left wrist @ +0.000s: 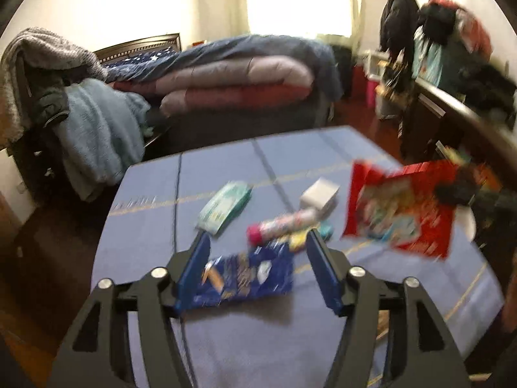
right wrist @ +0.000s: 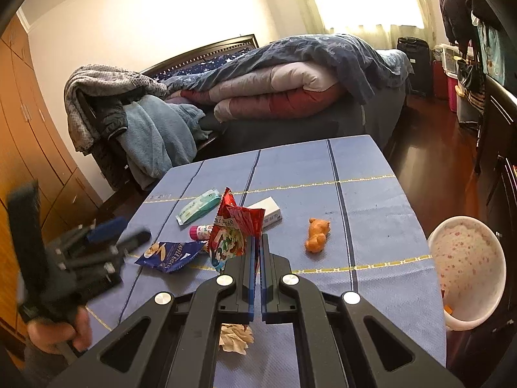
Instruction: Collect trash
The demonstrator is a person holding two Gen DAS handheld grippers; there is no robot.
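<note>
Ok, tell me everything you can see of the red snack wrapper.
The red snack wrapper is a crinkled, glossy foil-like bag, red with a colourful cartoon print and its top torn open. It stands upright off the blue tablecloth, pinched at its lower right edge by the shut right tool. The left wrist view shows it hanging in the air, blurred, with nothing else seen touching it.

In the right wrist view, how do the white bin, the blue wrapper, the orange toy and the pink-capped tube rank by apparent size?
1. white bin, though it is nearer the camera
2. blue wrapper
3. orange toy
4. pink-capped tube, partly hidden, so unsure against the toy
</note>
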